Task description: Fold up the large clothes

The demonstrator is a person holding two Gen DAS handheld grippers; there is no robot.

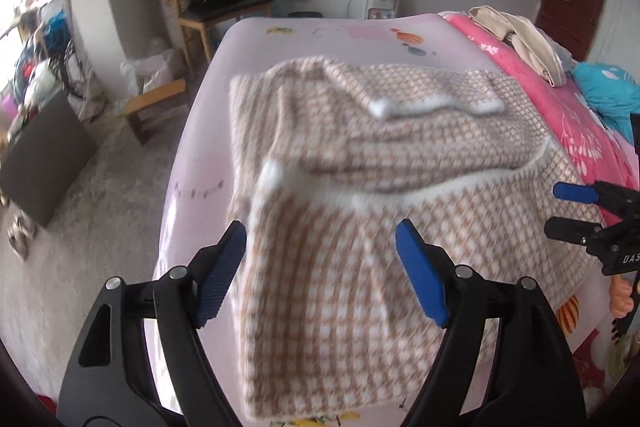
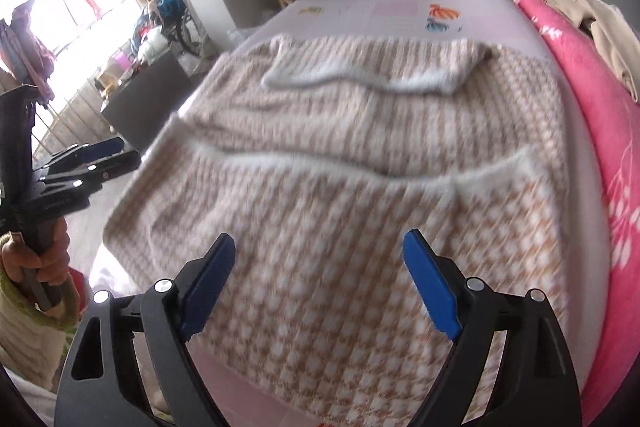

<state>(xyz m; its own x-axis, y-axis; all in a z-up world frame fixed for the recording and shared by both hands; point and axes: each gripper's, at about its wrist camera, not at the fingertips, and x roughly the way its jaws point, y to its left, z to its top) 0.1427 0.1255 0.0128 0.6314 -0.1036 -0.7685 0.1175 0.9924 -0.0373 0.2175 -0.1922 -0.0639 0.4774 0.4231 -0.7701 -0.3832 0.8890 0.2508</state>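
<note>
There, a tan-and-white checked garment (image 2: pixel 340 211), white-trimmed, folded in rumpled layers.

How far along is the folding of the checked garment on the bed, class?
Done: the brown-and-white checked garment lies on the bed with white-trimmed edges already laid across its upper part, so at least one fold looks made. In hand: nothing; the left gripper and right gripper both hang open above the cloth. Left: the garment is still wide, so further folds probably remain.
</note>
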